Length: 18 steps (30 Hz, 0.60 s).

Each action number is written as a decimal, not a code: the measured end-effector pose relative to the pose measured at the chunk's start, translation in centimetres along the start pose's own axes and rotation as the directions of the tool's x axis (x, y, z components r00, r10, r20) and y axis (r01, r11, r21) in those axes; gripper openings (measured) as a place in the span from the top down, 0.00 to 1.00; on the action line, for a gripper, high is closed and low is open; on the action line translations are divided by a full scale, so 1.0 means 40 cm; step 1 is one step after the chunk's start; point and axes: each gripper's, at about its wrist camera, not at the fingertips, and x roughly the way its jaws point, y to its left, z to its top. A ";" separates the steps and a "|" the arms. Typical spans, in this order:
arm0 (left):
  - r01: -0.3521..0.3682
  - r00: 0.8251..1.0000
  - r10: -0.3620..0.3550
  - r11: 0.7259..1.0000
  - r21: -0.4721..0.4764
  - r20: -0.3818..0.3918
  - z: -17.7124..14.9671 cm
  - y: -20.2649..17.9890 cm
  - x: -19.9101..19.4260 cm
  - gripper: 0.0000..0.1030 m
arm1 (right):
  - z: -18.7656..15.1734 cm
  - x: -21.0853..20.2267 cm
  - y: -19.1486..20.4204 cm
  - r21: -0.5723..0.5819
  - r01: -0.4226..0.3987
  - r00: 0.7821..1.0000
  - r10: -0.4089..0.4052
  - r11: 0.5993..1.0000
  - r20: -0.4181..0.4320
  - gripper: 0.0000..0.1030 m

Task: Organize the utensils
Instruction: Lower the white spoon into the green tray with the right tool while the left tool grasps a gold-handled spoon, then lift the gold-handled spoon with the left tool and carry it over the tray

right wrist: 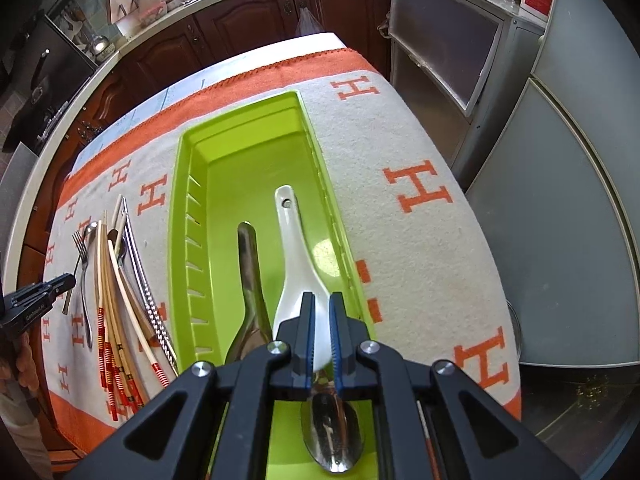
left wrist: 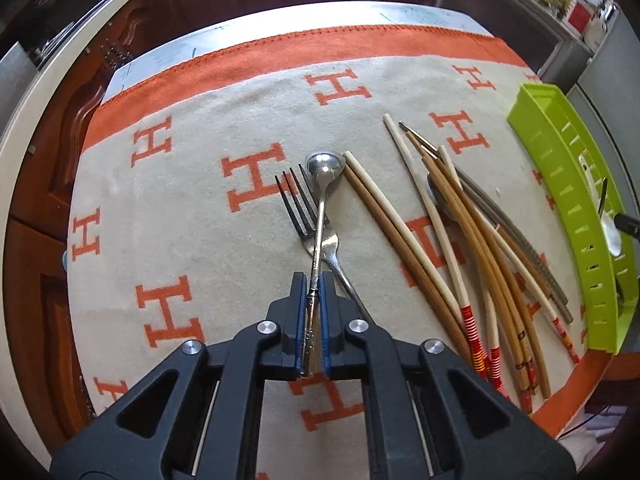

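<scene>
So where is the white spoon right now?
The white spoon lies in the green tray, right of a metal spoon, its bowl between the right gripper jaws.

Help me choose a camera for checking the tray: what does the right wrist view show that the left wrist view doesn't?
Only right wrist: the floor of the green tray, with a white spoon beside metal cutlery. Only left wrist: the left claw shut on a spoon handle crossing the fork. Both: that tray's wall, chopsticks, patterned cloth.
</scene>
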 end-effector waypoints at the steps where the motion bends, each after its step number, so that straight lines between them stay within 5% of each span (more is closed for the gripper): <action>1: 0.008 1.000 -0.007 1.000 -0.023 0.012 -0.008 0.004 -0.015 0.96 | -0.001 -0.003 0.001 0.002 -0.005 1.000 0.005 1.000 0.003 0.94; 8: 0.054 0.997 -0.048 0.994 -0.098 0.067 -0.052 -0.007 -0.098 0.96 | -0.011 -0.029 0.015 -0.009 -0.039 0.999 0.039 0.999 0.025 0.94; 18: -0.037 0.998 0.033 0.997 -0.065 -0.058 -0.147 -0.017 -0.029 0.96 | -0.029 -0.045 0.012 -0.018 -0.054 0.998 0.054 0.998 0.029 0.94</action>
